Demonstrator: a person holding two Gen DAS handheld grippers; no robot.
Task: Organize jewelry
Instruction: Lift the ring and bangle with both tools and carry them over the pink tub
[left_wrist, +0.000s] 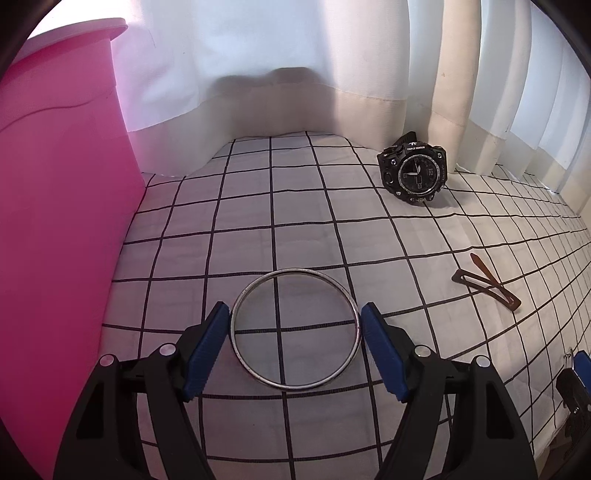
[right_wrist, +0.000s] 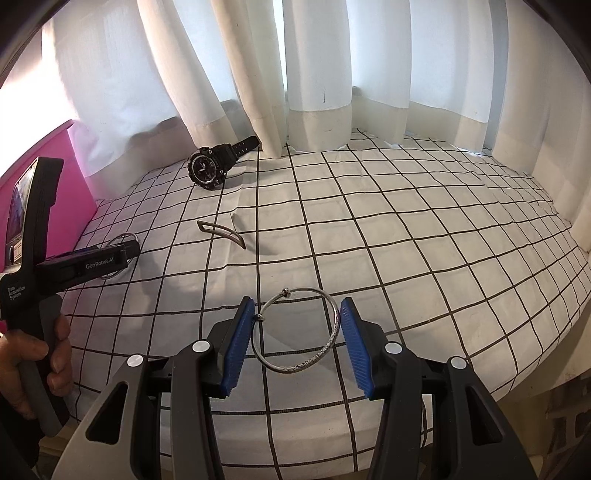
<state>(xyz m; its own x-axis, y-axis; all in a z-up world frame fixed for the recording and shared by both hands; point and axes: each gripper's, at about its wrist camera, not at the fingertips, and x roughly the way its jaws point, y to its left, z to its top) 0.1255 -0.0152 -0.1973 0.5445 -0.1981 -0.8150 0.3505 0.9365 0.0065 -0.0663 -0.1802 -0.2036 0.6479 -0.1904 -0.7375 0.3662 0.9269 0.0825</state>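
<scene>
A plain silver bangle (left_wrist: 295, 329) lies flat on the checked cloth between the open fingers of my left gripper (left_wrist: 295, 314); the blue pads stand at its two sides, close to or just touching the rim. In the right wrist view a thinner silver bangle with small beads (right_wrist: 334, 325) lies between the open fingers of my right gripper (right_wrist: 295, 310). A black sports watch (left_wrist: 414, 172) stands at the back by the curtain; it also shows in the right wrist view (right_wrist: 207, 167). A brown hair clip (left_wrist: 487, 286) lies to the right, seen also in the right wrist view (right_wrist: 221, 233).
A tall pink box (left_wrist: 55, 229) stands at the left on the checked cloth (right_wrist: 406, 240). White curtains (right_wrist: 317, 74) hang along the back edge. The left hand-held gripper (right_wrist: 88, 264) and the hand holding it show at the left of the right wrist view.
</scene>
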